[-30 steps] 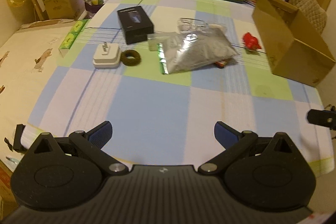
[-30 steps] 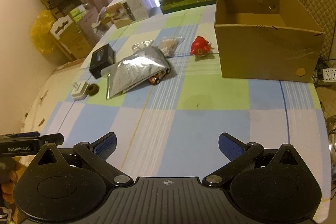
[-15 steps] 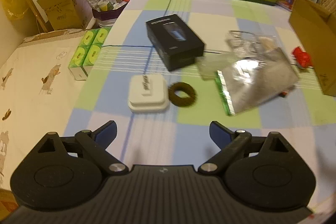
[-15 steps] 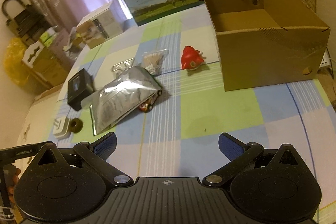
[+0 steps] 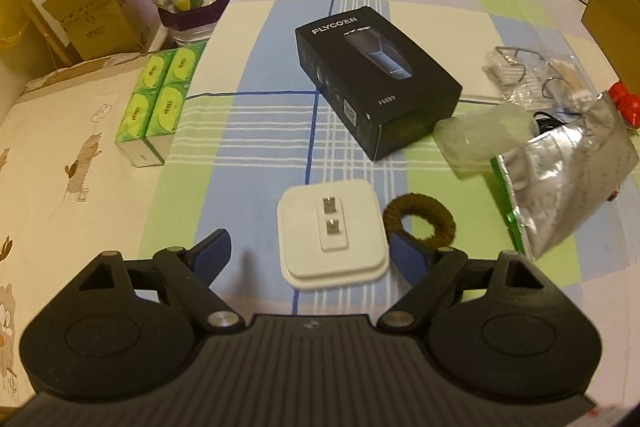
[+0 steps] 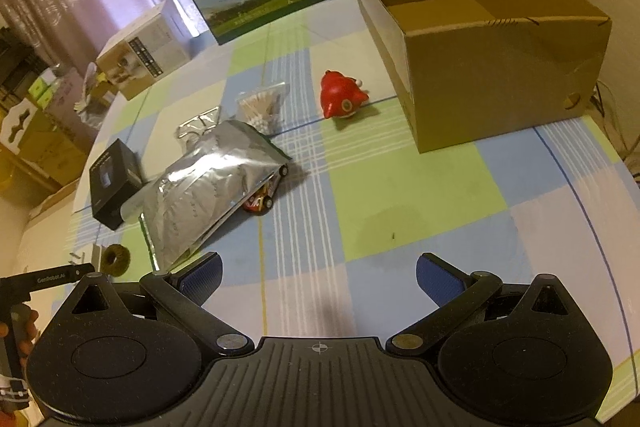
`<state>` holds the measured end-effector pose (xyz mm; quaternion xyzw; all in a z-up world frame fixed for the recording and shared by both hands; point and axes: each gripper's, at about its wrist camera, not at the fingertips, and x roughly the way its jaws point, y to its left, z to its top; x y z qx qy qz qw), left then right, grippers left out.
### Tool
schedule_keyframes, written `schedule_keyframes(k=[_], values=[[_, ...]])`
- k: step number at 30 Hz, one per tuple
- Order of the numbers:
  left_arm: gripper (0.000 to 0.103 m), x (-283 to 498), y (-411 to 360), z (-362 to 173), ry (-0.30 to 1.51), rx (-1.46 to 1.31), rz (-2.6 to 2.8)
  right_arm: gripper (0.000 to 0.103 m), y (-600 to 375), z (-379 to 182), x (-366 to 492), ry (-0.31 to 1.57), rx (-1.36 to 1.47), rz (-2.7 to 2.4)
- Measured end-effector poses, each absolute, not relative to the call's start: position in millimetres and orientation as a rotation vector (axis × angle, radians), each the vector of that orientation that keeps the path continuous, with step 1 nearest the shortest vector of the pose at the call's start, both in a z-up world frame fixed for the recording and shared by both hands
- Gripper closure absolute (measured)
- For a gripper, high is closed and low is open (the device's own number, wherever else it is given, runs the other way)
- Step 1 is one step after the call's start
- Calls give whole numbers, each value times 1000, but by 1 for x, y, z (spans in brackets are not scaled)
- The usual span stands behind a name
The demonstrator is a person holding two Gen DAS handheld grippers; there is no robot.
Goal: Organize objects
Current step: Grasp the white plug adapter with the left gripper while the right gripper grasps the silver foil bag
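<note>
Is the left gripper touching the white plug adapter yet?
Apart. The left wrist view shows the open left gripper straddling the white plug adapter, tablecloth visible between each finger and it.

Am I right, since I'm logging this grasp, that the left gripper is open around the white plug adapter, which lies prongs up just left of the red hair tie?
Nearly. The hair tie is brown, not red, as the left wrist view shows. The rest holds: the left gripper is open around the white plug adapter, which lies prongs up just left of the tie.
</note>
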<state>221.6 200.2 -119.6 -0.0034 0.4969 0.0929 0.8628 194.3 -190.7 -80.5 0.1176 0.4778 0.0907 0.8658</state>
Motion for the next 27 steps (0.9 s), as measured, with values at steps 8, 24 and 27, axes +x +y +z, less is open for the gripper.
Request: schedule_keyframes(k=[8,24,27], values=[[32,236,207,-126,1041,-14,143,2,-185,-88,199,1013,284,169],[52,222,224,-109,1014,-37,119,5,-137,-111,244,1032,532,345],[52,221,231,-104,1007,-47,132,5,-128,-123,260,1072,659,335]])
